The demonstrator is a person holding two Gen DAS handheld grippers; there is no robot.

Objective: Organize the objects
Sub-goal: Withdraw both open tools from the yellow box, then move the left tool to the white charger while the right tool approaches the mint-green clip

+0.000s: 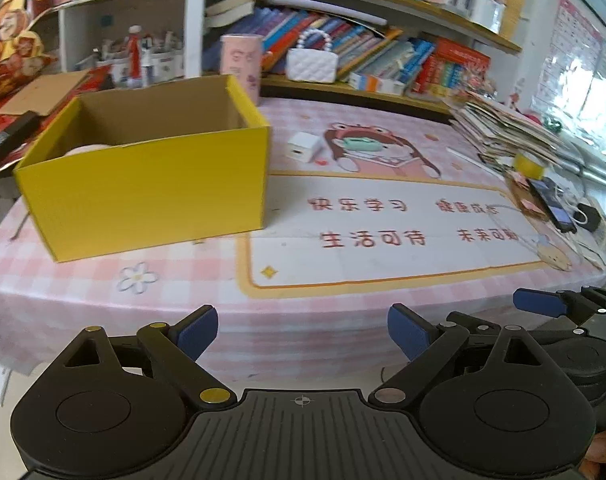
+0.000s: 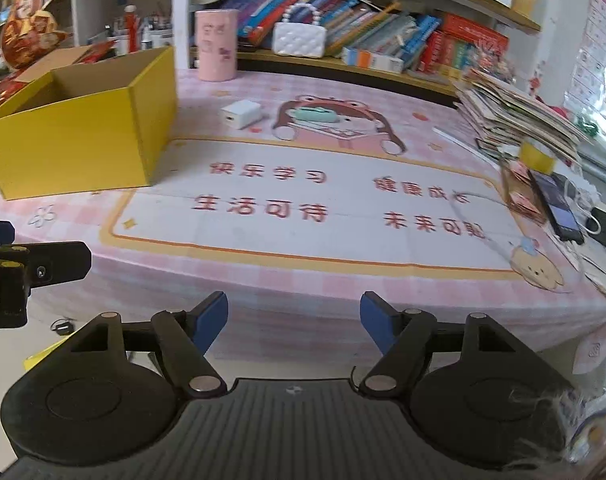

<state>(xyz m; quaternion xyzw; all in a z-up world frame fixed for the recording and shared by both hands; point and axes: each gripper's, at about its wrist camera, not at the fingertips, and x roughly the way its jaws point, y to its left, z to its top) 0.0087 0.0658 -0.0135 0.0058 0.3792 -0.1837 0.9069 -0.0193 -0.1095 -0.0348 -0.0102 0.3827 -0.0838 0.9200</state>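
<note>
Both grippers, left (image 1: 303, 334) and right (image 2: 294, 322), gape wide with nothing between the pads. Yellow box (image 1: 151, 188) near table's (image 1: 103, 300) left edge. White charger (image 2: 241, 114) mid-table near the back edge.

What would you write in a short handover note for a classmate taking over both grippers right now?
Left gripper: open, empty, short of the table's near edge.
Right gripper: open, empty, alongside it.
Yellow box: on the table, left side, top open; something pale lies inside, too hidden to name.
White charger and green case: loose on the mat, right of the box.
Done: perhaps one item boxed.
Left: probably box the charger and case.
</note>
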